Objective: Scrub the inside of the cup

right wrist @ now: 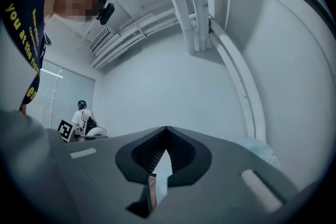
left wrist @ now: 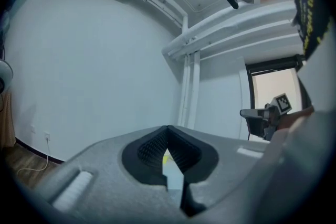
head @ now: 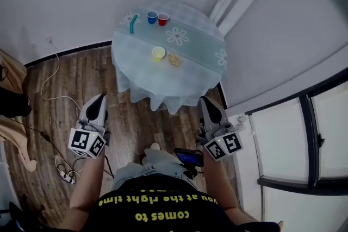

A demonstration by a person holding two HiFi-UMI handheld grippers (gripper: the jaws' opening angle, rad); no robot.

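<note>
**Table** (head: 191, 74): round, under a pale cloth with a daisy print, set in the corner of the room. All places below are taken from it.

**Yellow cup** (head: 158, 53): upright, mouth up, near the table's middle. Judged the likeliest cup for scrubbing. A small tan thing (head: 174, 59) lay just beside it, perhaps a sponge.

**Blue cup** (head: 152, 17) and **red cup** (head: 163, 19): side by side at the table's far edge.

**Teal stick** (head: 132, 23): near the far-left edge, its long axis running from near to far. It was too small to tell whether it was a brush.

**Left gripper** (head: 98, 100): fingers pressed together on nothing, short of the table's near edge and over the wooden floor (head: 70, 79).

**Right gripper** (head: 208, 101): likewise closed and empty, short of the near edge.

**Key relation:** the yellow cup lay ahead and between the two grippers, well apart from both, and neither was clearly nearer. The left gripper pointed roughly at it, as a speck of yellow showed past its closed tips.

**Hard to make out:** the insides of all the cups. The cloth hid the table's legs.
</note>
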